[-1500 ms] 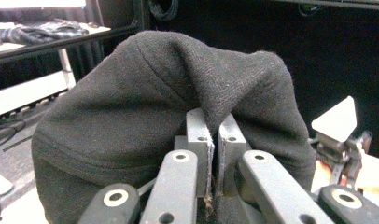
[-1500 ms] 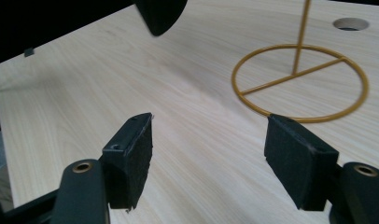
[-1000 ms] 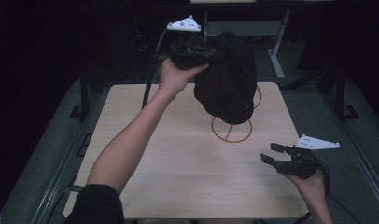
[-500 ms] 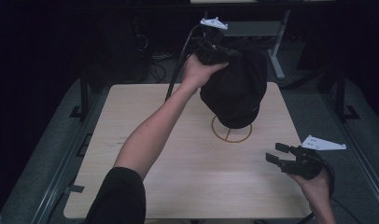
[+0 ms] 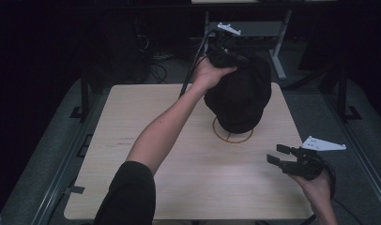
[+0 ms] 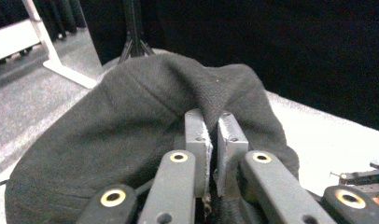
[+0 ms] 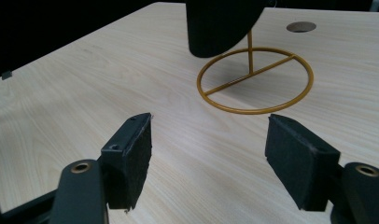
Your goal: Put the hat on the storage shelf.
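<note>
I am seating the black cap (image 5: 239, 96) on the gold wire stand (image 5: 232, 136) at the far middle of the table (image 5: 132, 117); my left gripper (image 6: 213, 140) pinches a fold of the cap's crown, jaws nearly together on the cloth; my right gripper (image 5: 280, 157) waits at the near right, jaws wide and empty. I judge the next move calls for lowering the cap squarely over the post, then letting go; the stand's top is hidden under the cap, so I cannot tell whether it has caught.
</note>
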`<control>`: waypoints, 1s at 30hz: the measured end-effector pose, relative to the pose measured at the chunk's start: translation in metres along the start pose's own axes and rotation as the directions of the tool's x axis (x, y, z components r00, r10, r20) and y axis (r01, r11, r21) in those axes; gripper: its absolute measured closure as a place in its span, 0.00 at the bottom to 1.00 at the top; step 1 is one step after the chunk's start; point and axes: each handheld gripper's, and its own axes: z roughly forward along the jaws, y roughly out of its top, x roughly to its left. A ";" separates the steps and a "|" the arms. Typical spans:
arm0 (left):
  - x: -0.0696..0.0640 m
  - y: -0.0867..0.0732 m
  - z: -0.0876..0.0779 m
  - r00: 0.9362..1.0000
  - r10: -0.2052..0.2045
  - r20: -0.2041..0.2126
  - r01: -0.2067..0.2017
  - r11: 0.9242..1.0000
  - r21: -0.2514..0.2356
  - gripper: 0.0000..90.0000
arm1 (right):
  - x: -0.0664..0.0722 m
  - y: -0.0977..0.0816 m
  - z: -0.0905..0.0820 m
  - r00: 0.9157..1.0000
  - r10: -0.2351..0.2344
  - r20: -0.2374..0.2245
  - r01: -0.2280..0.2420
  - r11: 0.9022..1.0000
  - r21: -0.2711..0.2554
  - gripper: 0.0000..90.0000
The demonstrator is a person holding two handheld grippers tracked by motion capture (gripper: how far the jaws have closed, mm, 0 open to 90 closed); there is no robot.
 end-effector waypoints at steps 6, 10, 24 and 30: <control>-0.011 0.005 0.015 0.998 0.061 -0.029 -0.059 0.996 0.068 0.95 | 0.001 -0.001 0.002 1.000 -0.004 0.001 0.004 1.000 0.011 0.35; -0.010 0.004 0.023 0.998 0.043 -0.056 -0.037 0.995 0.091 0.90 | 0.002 -0.001 0.003 1.000 -0.004 -0.001 0.004 1.000 0.021 0.35; -0.006 0.003 0.011 0.998 0.012 -0.065 -0.008 0.998 0.067 0.72 | 0.005 -0.002 0.007 1.000 -0.028 0.008 0.028 0.998 0.048 0.34; -0.009 -0.002 0.002 0.998 0.014 -0.065 -0.010 0.998 0.065 0.66 | 0.007 -0.002 0.007 0.999 -0.034 0.020 0.033 0.998 0.045 0.33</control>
